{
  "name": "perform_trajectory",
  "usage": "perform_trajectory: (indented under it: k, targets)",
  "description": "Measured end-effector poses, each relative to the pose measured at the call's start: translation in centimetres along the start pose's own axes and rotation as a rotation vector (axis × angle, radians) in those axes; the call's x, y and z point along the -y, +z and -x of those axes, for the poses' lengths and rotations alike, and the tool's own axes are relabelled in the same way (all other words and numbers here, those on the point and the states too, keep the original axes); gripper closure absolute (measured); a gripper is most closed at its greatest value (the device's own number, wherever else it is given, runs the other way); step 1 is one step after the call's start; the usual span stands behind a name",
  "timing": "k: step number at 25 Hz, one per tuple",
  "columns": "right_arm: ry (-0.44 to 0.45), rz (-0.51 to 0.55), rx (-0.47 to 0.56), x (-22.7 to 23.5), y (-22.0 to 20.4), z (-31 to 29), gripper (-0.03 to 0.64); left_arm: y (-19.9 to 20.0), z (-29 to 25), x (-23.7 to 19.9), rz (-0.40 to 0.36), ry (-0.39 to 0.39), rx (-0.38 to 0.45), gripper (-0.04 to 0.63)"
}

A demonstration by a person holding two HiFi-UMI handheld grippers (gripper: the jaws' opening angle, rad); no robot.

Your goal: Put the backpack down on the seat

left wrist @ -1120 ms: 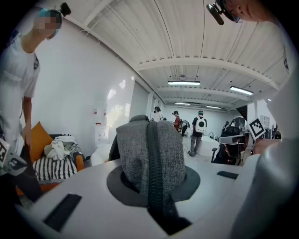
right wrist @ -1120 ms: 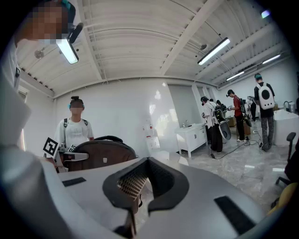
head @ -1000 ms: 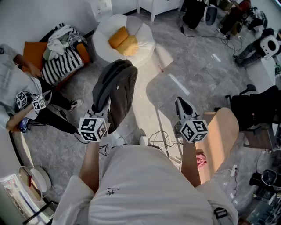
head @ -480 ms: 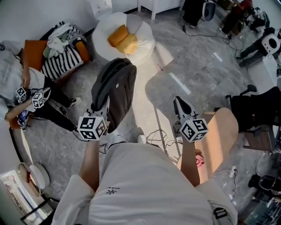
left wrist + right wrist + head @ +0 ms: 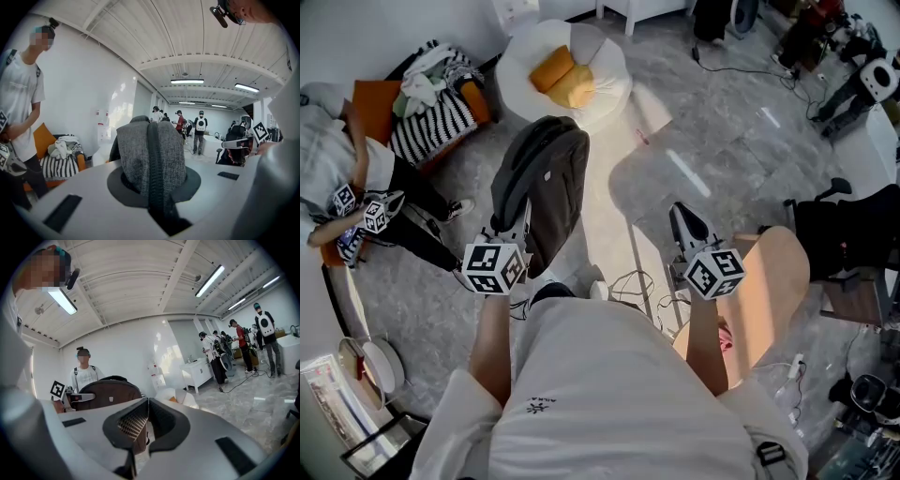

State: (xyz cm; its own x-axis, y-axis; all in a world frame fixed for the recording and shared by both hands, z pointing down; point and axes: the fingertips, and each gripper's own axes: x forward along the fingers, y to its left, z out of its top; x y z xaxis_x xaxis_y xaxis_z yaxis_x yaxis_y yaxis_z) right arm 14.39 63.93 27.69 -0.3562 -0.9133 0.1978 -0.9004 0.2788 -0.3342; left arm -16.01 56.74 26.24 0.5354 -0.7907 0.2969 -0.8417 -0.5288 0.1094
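A dark grey-brown backpack [image 5: 546, 183] hangs upright over the floor, short of the round white seat [image 5: 600, 94] with its orange cushions [image 5: 562, 80]. My left gripper [image 5: 511, 225] is shut on the backpack's grey top strap [image 5: 151, 159], which fills the gap between the jaws of the left gripper [image 5: 154, 187]. My right gripper [image 5: 684, 225] hangs to the right of the backpack, shut and empty. In the right gripper view the right gripper [image 5: 146, 413] has its jaws together, with the backpack [image 5: 105, 392] to the left and the white seat [image 5: 180, 397] beyond.
An orange sofa [image 5: 370, 108] with a striped cushion and clothes stands at the far left. A bystander [image 5: 347, 187] holding grippers stands beside it. Cables [image 5: 628, 286] lie at my feet. A rounded wooden chair [image 5: 778, 281] and a black office chair [image 5: 853, 225] are on the right.
The backpack and my left gripper have edged slightly toward the white seat. The bystander at the left has shifted. My right gripper has barely moved.
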Motion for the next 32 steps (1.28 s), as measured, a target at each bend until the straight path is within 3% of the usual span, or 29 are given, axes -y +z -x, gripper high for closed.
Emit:
perform_trajectory:
  k: [18, 32]
  targets:
    - [-0.013, -0.042, 0.006, 3.2, -0.1, 0.0, 0.592, 1.3, -3.4, 1.5, 0.0, -0.025, -0.016, 0.529]
    - [-0.035, -0.025, -0.012, 4.1, 1.9, -6.7, 0.592, 2.7, -9.7, -3.2, 0.017, -0.046, -0.028, 0.529]
